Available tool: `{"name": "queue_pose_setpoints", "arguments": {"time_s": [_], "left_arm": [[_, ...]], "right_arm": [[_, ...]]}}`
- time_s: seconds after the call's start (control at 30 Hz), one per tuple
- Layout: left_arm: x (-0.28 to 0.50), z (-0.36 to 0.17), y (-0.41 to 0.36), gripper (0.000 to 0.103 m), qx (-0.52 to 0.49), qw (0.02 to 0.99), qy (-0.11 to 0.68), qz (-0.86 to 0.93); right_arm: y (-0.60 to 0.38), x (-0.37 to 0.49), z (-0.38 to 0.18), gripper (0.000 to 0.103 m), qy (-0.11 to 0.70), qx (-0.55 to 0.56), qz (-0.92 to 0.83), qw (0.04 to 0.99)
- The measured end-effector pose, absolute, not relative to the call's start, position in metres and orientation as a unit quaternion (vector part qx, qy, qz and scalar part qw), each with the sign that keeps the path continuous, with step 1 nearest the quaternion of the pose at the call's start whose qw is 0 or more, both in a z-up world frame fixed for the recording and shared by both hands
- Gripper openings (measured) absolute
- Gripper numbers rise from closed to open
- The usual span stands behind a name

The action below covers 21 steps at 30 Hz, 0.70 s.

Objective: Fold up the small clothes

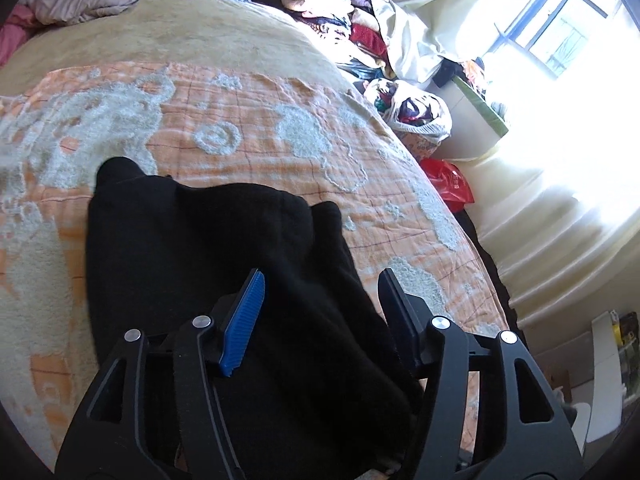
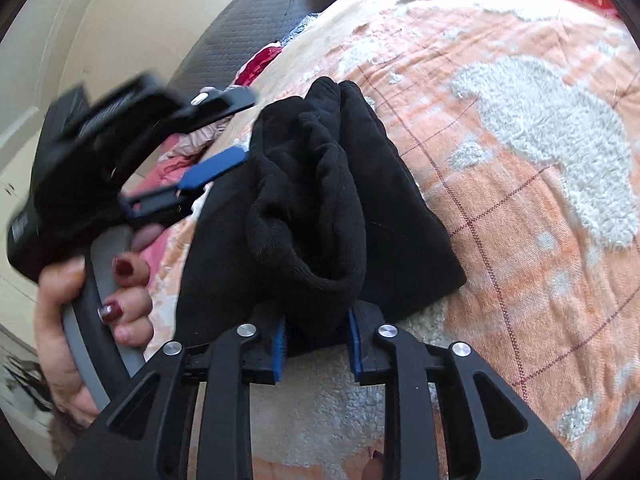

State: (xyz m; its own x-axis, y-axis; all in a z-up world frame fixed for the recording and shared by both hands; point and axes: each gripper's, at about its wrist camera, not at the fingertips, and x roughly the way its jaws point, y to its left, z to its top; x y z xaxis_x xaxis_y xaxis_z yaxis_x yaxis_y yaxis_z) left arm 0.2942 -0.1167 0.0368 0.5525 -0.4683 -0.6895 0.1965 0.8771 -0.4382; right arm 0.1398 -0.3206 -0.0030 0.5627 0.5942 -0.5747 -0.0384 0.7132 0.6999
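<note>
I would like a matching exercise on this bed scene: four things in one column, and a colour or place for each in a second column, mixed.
Things:
1. crumpled knit garment
2. ribbed finger pads of the left gripper
3. thin plastic bag
4. fluffy patterned bed blanket

Descriptions:
A. red, beside the bed
B. orange and white
C. black, lying on the bed
D. blue

Pairs: 1-C, 2-D, 3-A, 4-B
</note>
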Motion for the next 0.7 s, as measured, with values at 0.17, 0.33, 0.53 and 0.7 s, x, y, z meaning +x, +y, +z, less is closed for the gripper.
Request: {"name": "queue_pose_setpoints", "arguments": {"time_s": [0.17,0.33,0.53,0.7], "left_arm": [[0.269,0.028,-0.075,0.051,-0.129,0.887,0.422,-0.134],[0.248,0.016,-0.053,0.051,-0.113,0.895,0.418,-0.109],[0.232,0.009,-0.057,0.058,-0.086,0.898,0.417,-0.11],[0.231,0.007,-0.062,0.058,-0.072,0.9,0.417,-0.108]], "right_arm": [[-0.322,0.156,0.017,0.058,0.431,0.303,0.229,0.818],[-0.32,0.194,0.024,0.062,0.459,0.28,0.251,0.805],[-0.31,0.237,0.02,0.061,0.482,0.229,0.257,0.806],[-0.303,0.262,0.008,0.048,0.482,0.208,0.281,0.803]]}}
